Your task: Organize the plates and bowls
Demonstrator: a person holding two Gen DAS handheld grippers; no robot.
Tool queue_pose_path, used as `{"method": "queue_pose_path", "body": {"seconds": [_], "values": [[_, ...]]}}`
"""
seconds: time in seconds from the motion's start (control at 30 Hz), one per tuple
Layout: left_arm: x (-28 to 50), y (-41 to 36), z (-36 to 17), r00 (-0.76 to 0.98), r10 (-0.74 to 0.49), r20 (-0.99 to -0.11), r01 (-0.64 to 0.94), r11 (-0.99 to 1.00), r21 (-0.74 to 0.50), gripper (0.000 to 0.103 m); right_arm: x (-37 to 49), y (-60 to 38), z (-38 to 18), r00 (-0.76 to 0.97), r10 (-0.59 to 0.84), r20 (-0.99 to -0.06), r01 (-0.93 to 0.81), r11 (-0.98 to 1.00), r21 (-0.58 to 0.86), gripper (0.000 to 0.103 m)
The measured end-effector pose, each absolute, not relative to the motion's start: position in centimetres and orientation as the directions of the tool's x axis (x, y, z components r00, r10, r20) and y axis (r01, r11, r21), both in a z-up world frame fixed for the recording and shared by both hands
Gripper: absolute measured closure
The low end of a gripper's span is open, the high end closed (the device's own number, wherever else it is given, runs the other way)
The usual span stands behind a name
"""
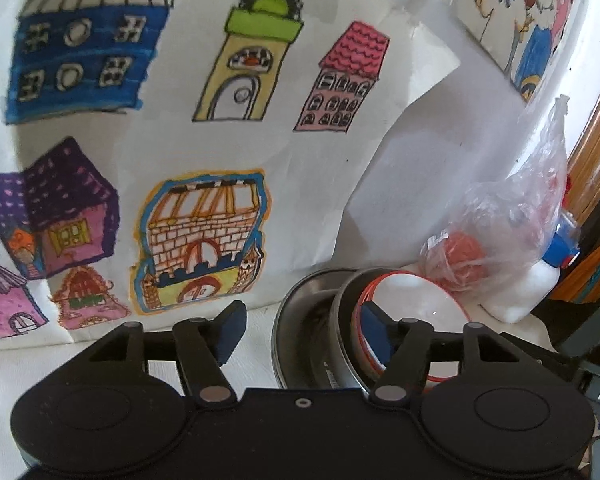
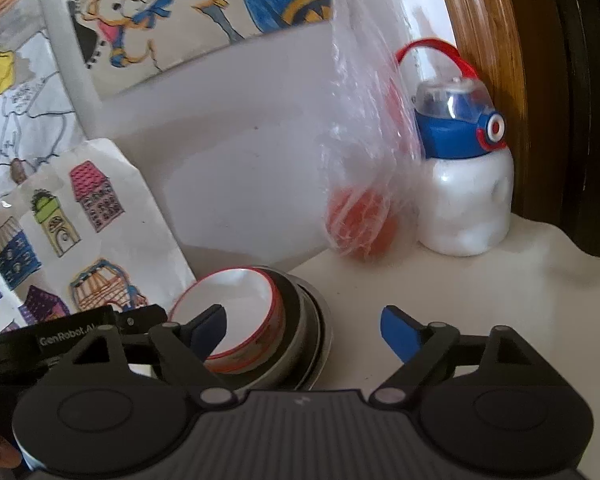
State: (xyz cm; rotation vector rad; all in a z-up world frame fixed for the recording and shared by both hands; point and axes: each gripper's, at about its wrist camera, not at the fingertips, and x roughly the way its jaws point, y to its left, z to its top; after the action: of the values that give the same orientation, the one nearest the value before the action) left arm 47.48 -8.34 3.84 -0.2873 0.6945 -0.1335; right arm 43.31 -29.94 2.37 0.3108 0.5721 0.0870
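Observation:
A white bowl with a red rim [image 1: 412,304] sits nested inside steel bowls [image 1: 300,332] on the white table. In the right wrist view the same white bowl [image 2: 240,304] rests in the steel stack [image 2: 312,344]. My left gripper [image 1: 300,330] is open, its fingers on either side of the stack's near edge; the right finger [image 1: 374,330] stands in front of the white bowl. My right gripper [image 2: 300,330] is open and empty, its left finger [image 2: 206,330] in front of the white bowl, the stack between the fingers.
A clear plastic bag with an orange ball [image 2: 360,220] and a white bottle with a blue cap [image 2: 464,168] stand behind the bowls. Children's drawings [image 1: 140,140] lean on the wall at left. A wooden frame [image 2: 496,20] is at right.

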Motion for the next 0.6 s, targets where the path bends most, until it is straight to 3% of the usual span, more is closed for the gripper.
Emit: {"method": "queue_pose_path", "body": {"seconds": [0.07,0.23,0.43,0.6], "values": [[46.8,-8.0,4.3,0.768,-0.226,-0.599,0.036,0.949,-0.312,0.026,42.6,-29.7,2.7,0.847,0.162,-0.506,0.001,0.952,0.307,0.009],[44.5,-7.2,5.6,0.796,-0.230,-0.561,0.053,0.948,-0.314,0.016,39.7,-29.0,3.8,0.881,0.153,-0.447,-0.008,0.951,0.309,0.001],[41.0,-6.6,7.0,0.841,-0.213,-0.498,0.066,0.953,-0.296,0.003,35.7,-28.0,5.2,0.915,0.118,-0.386,-0.017,0.967,0.254,0.000],[37.2,-5.9,8.0,0.883,-0.192,-0.428,0.076,0.959,-0.274,0.001,31.9,-26.8,6.2,0.939,0.086,-0.333,-0.024,0.982,0.186,0.000]]}}
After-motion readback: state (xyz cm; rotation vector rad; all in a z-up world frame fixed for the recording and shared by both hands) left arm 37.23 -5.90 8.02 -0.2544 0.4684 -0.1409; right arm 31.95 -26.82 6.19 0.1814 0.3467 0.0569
